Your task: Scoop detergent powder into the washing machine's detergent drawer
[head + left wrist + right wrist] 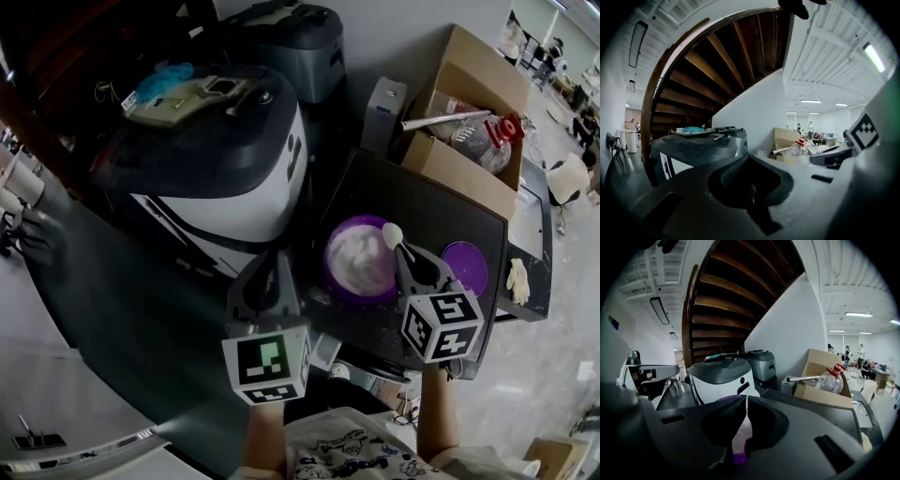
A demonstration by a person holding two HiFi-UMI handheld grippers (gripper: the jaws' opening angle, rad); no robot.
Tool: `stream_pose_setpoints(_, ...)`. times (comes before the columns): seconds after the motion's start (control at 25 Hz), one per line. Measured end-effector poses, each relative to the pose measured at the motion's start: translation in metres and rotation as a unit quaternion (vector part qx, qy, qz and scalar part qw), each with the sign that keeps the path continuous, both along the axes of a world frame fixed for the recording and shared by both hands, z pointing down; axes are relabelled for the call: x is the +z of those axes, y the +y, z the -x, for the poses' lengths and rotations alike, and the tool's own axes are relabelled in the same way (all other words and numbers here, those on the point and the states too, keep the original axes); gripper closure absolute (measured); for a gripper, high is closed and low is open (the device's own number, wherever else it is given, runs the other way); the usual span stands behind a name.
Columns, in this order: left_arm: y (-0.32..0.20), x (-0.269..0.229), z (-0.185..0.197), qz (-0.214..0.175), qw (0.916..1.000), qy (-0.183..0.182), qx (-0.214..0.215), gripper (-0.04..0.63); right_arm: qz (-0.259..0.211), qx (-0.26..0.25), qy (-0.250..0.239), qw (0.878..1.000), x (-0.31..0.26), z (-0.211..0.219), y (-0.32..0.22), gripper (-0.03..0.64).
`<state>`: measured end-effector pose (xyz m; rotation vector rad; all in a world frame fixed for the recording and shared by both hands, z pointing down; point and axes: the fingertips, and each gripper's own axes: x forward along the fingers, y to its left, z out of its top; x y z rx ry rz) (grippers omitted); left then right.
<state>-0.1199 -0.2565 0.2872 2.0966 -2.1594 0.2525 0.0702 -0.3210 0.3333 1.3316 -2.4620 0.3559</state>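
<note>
Currently the right hand-held gripper (pixel 405 251) hangs over the tub (pixel 334 281), jaws pinched on the handle of a white scoop (pixel 392 233). The scoop's bowl sticks out past the tips, above the tub's far-right rim. In the right gripper view there's only a thin slit betw. the jaws, w/ white showing in it and a bit of purple at the bottom.

The tub is purple, open, w/ pale powder (pixel 361 261) inside. It sits on the dark counter (pixel 422 192), toward the near-left part and close to the left edge. Its purple lid (pixel 465 267) lies flat just right of it, partly behind the right gripper's marker cube.

The left hand-held gripper (pixel 750 161) has its jaws pressed together w/ nothing betw. them. In the head view it's held left of the tub, over the counter's near-left corner and the gap beside it.

The washer (pixel 225 187) – white body, dark top – stands just left of the counter, w/ only a narrow gap betw. them. Can't make out its drawer from these views.

Open room: bare counter runs from behind the tub to the far edge, where a cardboard box (pixel 473 75) butts up. A clear bottle (pixel 483 141) w/ a red cap lies in the box. Past the counter's right edge a white glove (pixel 517 279) lies on a lower ledge. To the left of the washer there's dark open floor.
</note>
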Motion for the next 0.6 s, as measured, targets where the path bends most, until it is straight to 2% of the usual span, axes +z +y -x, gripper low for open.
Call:
stream_pose_setpoints(0.24,-0.013,0.012,0.006,0.013,0.9998,0.007,0.015,0.59,0.026,-0.009,0.015,1.0,0.013,0.001,-0.01,0.595)
stream_pose_setpoints(0.48,-0.021,0.025,0.006,0.03,0.999,0.011,0.03,0.591,0.07,-0.029,0.002,0.997,0.023,0.004,-0.013,0.595)
stream_pose_setpoints(0.6,-0.026,0.026,0.006,0.031,0.9987,0.007,0.039,0.591,0.079,-0.035,0.021,0.996,0.029,0.005,-0.017,0.595)
